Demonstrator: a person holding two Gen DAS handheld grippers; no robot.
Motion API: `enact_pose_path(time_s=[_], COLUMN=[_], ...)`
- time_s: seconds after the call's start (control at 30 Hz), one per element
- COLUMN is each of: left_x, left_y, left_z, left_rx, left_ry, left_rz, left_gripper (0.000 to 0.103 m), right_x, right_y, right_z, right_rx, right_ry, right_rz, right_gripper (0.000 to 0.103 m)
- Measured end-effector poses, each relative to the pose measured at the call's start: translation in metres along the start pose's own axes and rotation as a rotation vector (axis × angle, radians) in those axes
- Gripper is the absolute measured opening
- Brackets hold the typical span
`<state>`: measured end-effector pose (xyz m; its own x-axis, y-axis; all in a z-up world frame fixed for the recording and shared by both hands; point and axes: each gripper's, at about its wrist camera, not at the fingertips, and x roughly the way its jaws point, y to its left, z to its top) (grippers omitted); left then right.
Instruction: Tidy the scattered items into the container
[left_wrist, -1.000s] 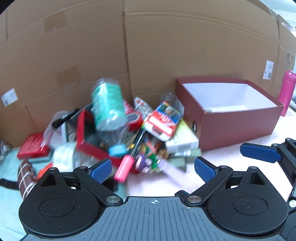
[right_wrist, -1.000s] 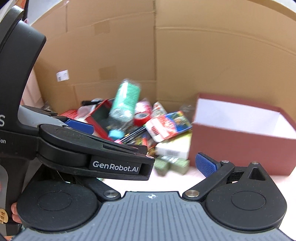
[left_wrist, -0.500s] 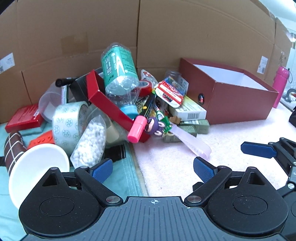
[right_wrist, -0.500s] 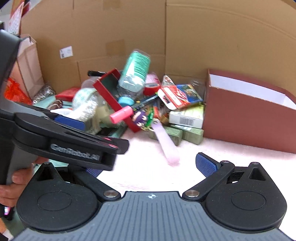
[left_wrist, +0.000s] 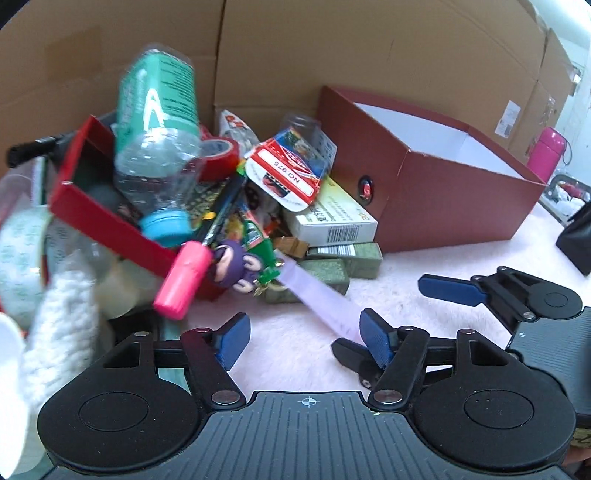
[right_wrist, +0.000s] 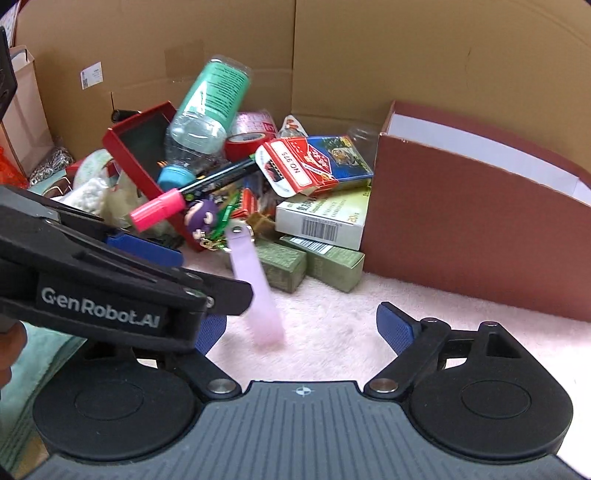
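Observation:
A pile of scattered items lies on a pink cloth left of the dark red box (left_wrist: 436, 192), which stands open and shows a white inside (right_wrist: 480, 155). On top lies a clear bottle with a green label (left_wrist: 155, 122) (right_wrist: 210, 99). A pink-capped marker (left_wrist: 184, 277) (right_wrist: 159, 208), a purple figure keychain (left_wrist: 232, 266) with a lilac strap (left_wrist: 321, 299) (right_wrist: 255, 280), and a red and blue card pack (left_wrist: 291, 170) (right_wrist: 314, 166) lie in front. My left gripper (left_wrist: 301, 338) is open and empty just before the strap's end. My right gripper (right_wrist: 301, 326) is open and empty.
Cardboard walls (left_wrist: 332, 55) close the back. A small red tray (left_wrist: 96, 199), tape rolls (left_wrist: 18, 254), a white barcode box (right_wrist: 325, 218) and green boxes (right_wrist: 317, 258) sit in the pile. A pink flask (left_wrist: 546, 151) stands at far right. Teal cloth (right_wrist: 33, 354) lies left.
Both grippers have moved forward and lower toward the pile. The lilac strap now lies close to the left gripper's fingers. The pile has not moved.

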<state>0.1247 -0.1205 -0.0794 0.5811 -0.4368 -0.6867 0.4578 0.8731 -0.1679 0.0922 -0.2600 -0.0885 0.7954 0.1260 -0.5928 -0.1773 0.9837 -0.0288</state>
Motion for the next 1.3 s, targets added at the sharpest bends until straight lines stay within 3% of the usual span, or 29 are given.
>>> enact_pose_path(time_s=[0.23,0.33,0.47,0.53,0.57,0.63,0.87,0.93,1.17,1.3], left_x=[0.029,0.041,0.049,0.051,0.051,0.049,0.028,0.021,-0.012,-0.028], left_y=[0.004,0.009,0.004,0.002,0.001,-0.001,0.001,-0.001,-0.011,-0.010], left_z=[0.022,0.029,0.034,0.034,0.034,0.034,0.016,0.010,-0.018,-0.033], left_rx=[-0.054,-0.072,-0.038,-0.012,0.000,0.028,0.047,0.061,0.091,0.078], left_ry=[0.033,0.058,0.054,0.056,0.057,0.066,0.079,0.089,0.107,0.131], left_rz=[0.041,0.022,0.045,0.057,0.064,0.070,0.071,0.059,0.023,-0.050], left_gripper=[0.081,0.082,0.082,0.071,0.066,0.056,0.053,0.041,0.038,0.036], right_x=[0.016,0.024,0.037,0.036,0.035,0.030,0.013,0.005,-0.023,-0.044], right_y=[-0.018,-0.021,-0.028,-0.025,-0.025,-0.019,0.002,0.006,0.024,0.032], right_z=[0.008,0.012,0.017,0.017,0.017,0.016,0.008,0.004,-0.014,-0.026], right_rx=[-0.006,-0.014,0.027,0.017,0.011,-0.011,-0.084,-0.087,-0.091,-0.103], right_ry=[0.004,-0.001,0.024,0.021,0.014,0.008,-0.003,0.003,0.027,0.030], right_rz=[0.086,0.120,0.181,0.189,0.207,0.213,0.210,0.269,0.292,0.314], right_gripper=[0.091,0.092,0.095,0.091,0.079,0.073,0.069,0.048,0.048,0.048])
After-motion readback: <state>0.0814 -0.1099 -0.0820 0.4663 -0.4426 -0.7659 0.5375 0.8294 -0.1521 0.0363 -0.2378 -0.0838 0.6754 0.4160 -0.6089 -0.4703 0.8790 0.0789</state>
